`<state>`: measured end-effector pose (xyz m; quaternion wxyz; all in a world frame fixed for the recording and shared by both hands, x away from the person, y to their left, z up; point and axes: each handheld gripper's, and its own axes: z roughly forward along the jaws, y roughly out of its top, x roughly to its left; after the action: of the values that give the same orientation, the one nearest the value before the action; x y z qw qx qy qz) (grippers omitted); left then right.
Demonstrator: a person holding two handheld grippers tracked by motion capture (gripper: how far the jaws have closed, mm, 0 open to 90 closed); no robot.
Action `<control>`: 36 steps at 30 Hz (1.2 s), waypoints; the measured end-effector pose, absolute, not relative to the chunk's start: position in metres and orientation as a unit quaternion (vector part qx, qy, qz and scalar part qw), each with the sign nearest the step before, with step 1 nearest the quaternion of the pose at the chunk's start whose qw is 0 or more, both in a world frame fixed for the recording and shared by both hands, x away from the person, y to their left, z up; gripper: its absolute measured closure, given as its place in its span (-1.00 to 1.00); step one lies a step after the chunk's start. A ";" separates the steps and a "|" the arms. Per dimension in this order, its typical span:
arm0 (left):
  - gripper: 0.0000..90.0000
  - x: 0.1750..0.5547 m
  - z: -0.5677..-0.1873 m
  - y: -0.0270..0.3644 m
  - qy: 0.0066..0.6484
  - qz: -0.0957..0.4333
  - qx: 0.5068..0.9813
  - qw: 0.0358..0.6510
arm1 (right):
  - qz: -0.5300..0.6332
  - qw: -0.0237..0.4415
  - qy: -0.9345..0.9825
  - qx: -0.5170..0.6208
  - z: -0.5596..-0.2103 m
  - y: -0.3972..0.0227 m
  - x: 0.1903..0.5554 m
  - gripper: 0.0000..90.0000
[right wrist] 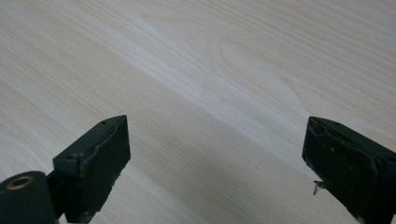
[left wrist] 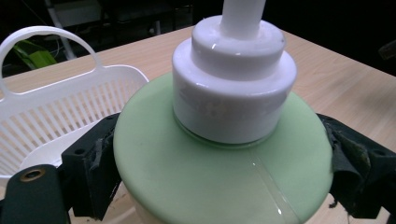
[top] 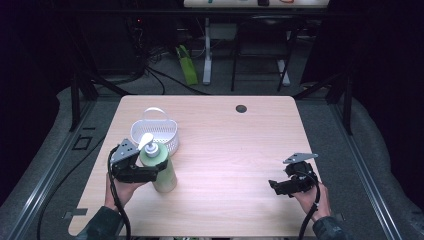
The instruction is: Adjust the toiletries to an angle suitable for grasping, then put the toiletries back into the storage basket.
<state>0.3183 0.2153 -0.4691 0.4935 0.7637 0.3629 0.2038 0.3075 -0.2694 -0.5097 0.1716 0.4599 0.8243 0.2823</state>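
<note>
A light green pump bottle (top: 167, 180) with a white collar and pump head stands on the wooden table (top: 240, 150), just in front of a white slotted basket (top: 165, 131). My left gripper (top: 159, 169) reaches in from the left and is shut on the bottle's shoulder. In the left gripper view the bottle (left wrist: 210, 182) sits between the black pads (left wrist: 93, 168), which press on both sides, and the basket (left wrist: 56, 116) lies behind on the left. Near the table's front right, my right gripper (top: 276, 186) points left. It hangs open over bare wood (right wrist: 215, 163) with nothing between its fingers.
A small dark cable hole (top: 241, 108) sits near the table's far edge. Beyond the table are dark floor, cables, desk legs and a green object (top: 187, 65). Bare wood spans the stretch between the two grippers.
</note>
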 end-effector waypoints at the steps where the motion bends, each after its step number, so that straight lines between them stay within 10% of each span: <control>1: -0.74 0.319 -0.469 0.217 0.365 0.205 0.764 0.491 | 0.282 0.171 0.825 0.459 -0.510 -0.269 0.308 -0.84; 36: -1.00 0.301 -0.447 0.214 0.429 0.275 0.691 0.513 | 0.286 0.169 0.826 0.456 -0.509 -0.269 0.309 -0.84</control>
<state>0.3006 0.2141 -0.4466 0.5127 0.6913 0.4287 0.2747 0.3094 -0.2691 -0.5086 0.1686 0.4563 0.8255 0.2862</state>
